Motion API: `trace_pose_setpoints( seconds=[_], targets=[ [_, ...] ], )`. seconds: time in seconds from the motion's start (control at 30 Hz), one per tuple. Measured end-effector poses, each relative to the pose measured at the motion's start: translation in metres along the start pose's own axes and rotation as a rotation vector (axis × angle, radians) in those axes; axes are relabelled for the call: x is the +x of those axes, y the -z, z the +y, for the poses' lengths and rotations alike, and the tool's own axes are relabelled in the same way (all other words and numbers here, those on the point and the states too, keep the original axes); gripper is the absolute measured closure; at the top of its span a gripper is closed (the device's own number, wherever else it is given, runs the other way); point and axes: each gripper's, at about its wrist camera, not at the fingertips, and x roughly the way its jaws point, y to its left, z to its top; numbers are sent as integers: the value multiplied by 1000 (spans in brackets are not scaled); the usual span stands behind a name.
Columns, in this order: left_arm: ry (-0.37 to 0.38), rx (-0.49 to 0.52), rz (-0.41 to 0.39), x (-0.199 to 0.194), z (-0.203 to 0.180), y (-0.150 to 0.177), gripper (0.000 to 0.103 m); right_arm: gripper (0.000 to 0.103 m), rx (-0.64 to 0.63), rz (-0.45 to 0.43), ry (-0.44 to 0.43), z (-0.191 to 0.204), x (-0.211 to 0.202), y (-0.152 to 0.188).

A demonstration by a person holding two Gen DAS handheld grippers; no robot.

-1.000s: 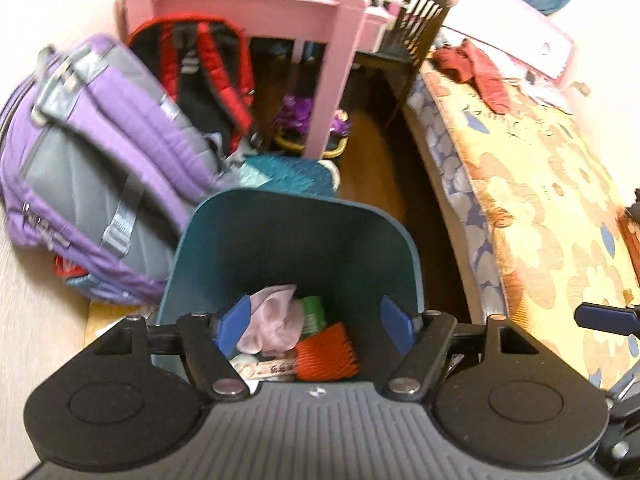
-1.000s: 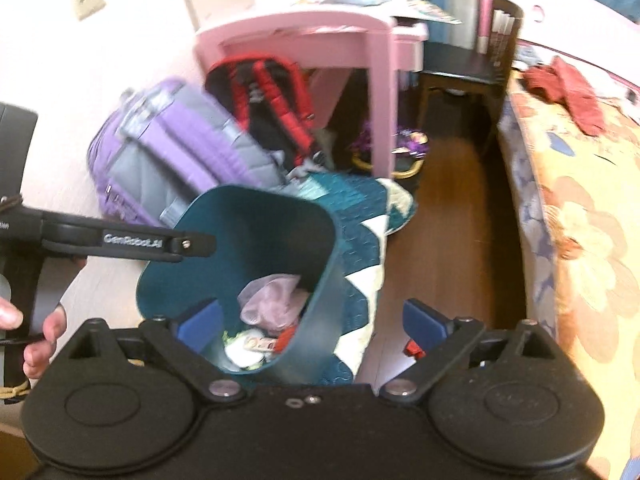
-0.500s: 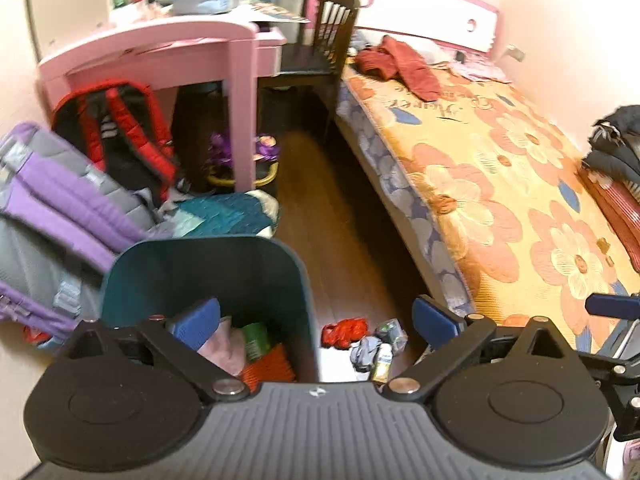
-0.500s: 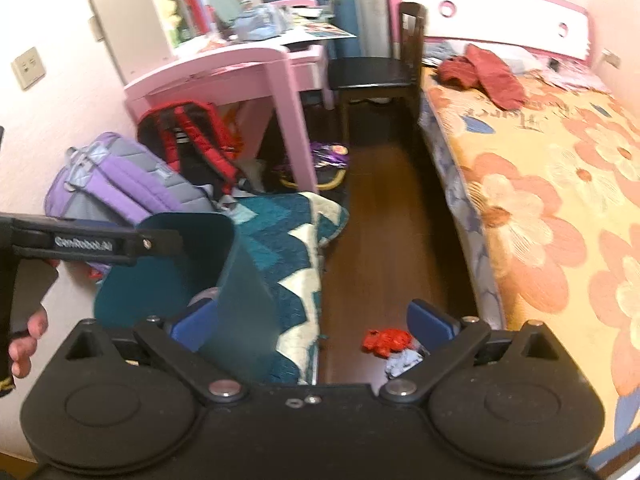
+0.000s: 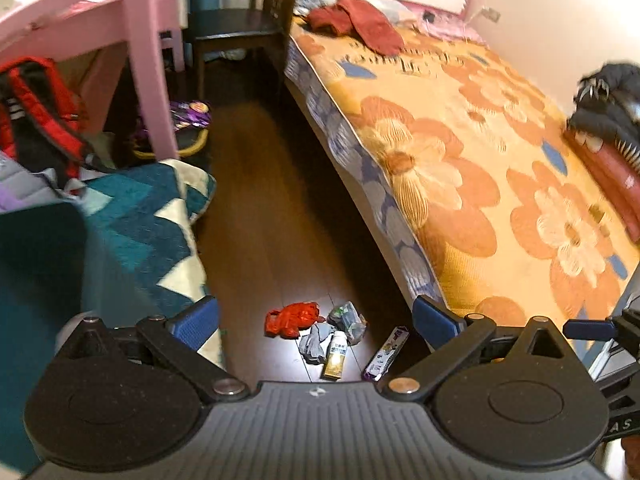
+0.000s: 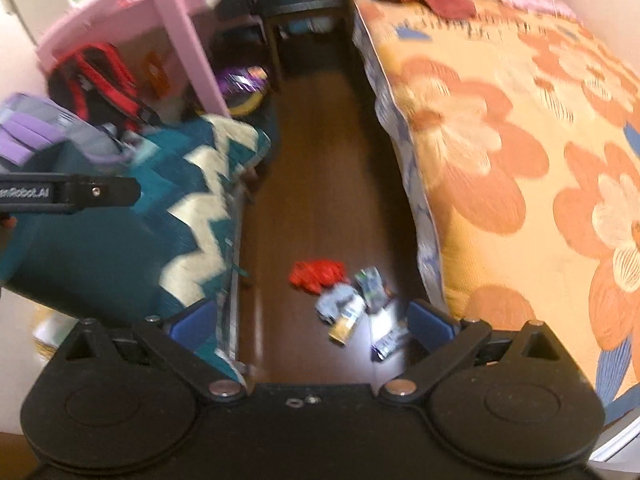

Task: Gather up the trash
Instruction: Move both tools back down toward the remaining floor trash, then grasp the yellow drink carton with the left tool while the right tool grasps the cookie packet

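trash pile [image 5: 330, 334] on the dark floor, just beside the bed [image 5: 472, 184], between it and the teal rug [image 5: 152, 232]. red wrapper [image 5: 292, 319] crumpled, light, soft: pinch a raised fold. small bottle [image 5: 335, 356] stiff, may roll; take it across the body. flat purple wrapper [image 5: 385, 354] slippery, catch an edge. my left gripper [image 5: 316, 318] and right gripper [image 6: 312, 322] both spread wide, nothing held. a second ago both looked down into the teal bin [image 5: 36, 280]; now it sits at my far left and the pile lies ahead.
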Motion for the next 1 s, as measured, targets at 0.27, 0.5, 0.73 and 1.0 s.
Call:
trace_pose_setpoints(
  seconds=[0.27, 0.5, 0.73, 1.0],
  targets=[
    [-1, 96, 107, 143, -47, 49, 0, 7, 153, 107, 74, -73, 133, 41],
    [-28, 137, 218, 264, -50, 111, 0, 12, 321, 188, 102, -115, 252, 79],
    [-35, 181, 280, 363, -49, 169, 0, 18, 437, 287, 126, -134, 363, 124],
    [-29, 244, 306, 463, -60, 217, 2, 21, 624, 306, 161, -177, 456, 156]
  ],
)
